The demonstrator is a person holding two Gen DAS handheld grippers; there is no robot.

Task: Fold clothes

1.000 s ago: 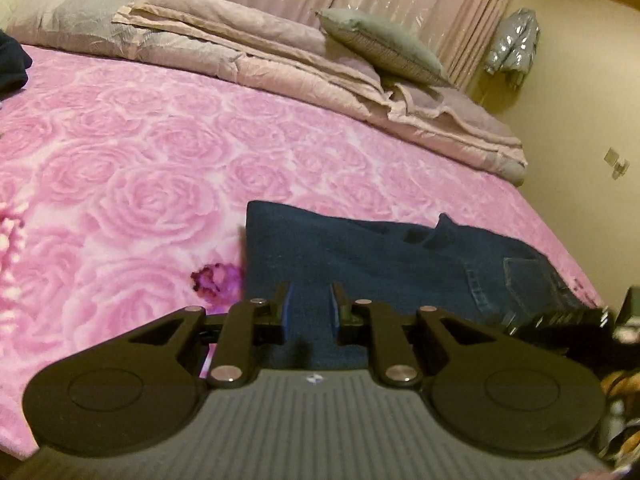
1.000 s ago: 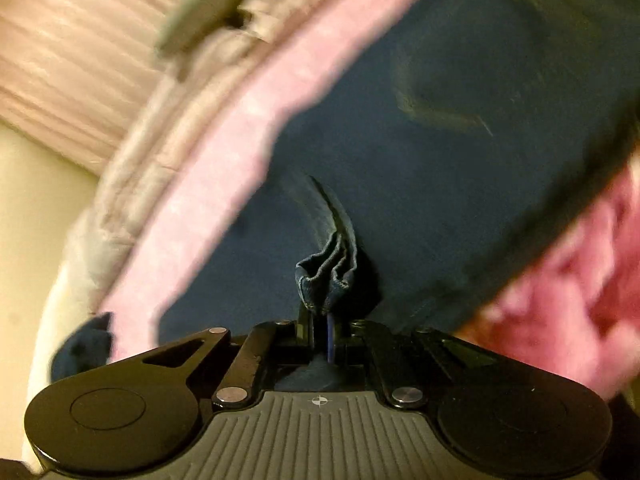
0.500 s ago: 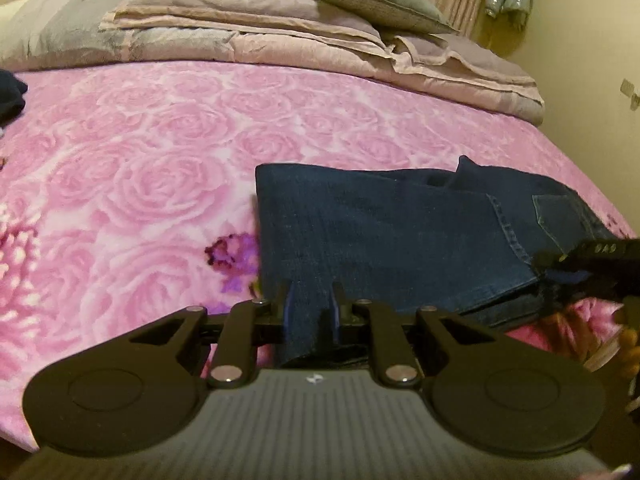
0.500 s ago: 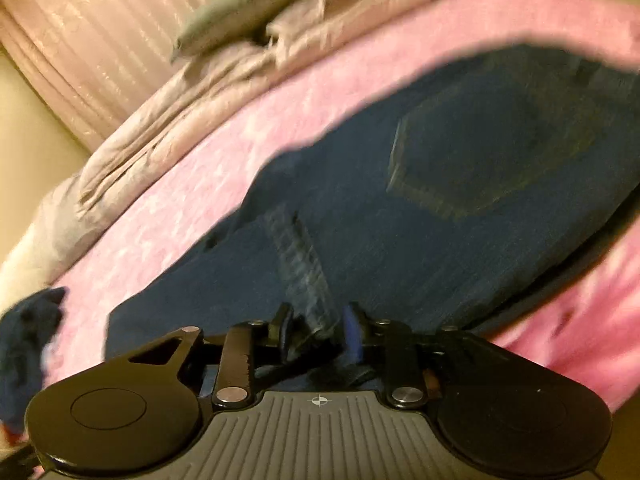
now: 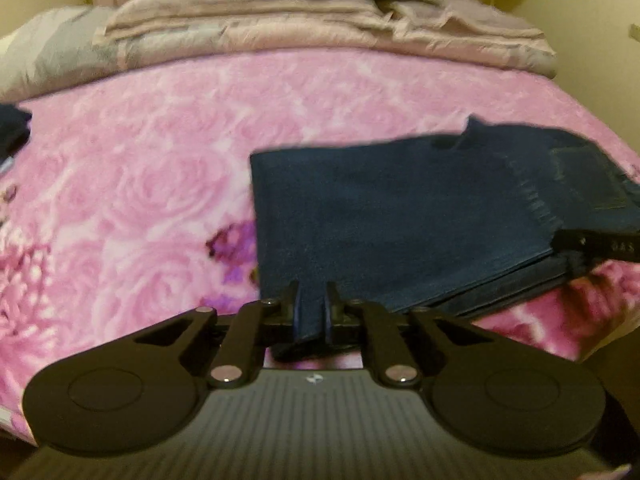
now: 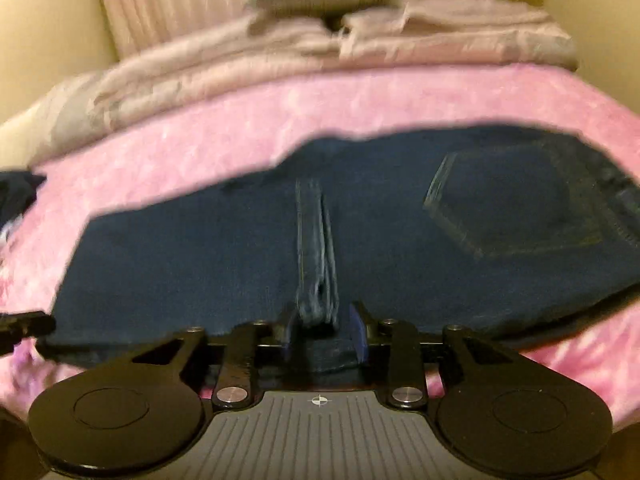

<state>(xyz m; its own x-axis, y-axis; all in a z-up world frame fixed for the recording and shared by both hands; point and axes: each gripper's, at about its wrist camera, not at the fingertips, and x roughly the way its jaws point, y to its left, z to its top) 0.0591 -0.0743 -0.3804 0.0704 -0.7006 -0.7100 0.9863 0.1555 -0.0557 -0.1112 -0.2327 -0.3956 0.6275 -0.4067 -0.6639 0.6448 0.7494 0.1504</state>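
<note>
— Where are the jeans point(image 5: 400, 216) lying?

— They are lying folded on the pink bed point(image 5: 140, 184), long way going left to right, right in front of you. Your left gripper point(image 5: 312, 300) is closing on their near left corner, with denim between the fingers. Your right gripper point(image 6: 323, 320) is sitting partly open around a bunched hem strip point(image 6: 316, 248) at the near edge — not squeezing it.

— What are you not seeing well?

— Everything is looking blurry, and the layers underneath are hiding.
</note>
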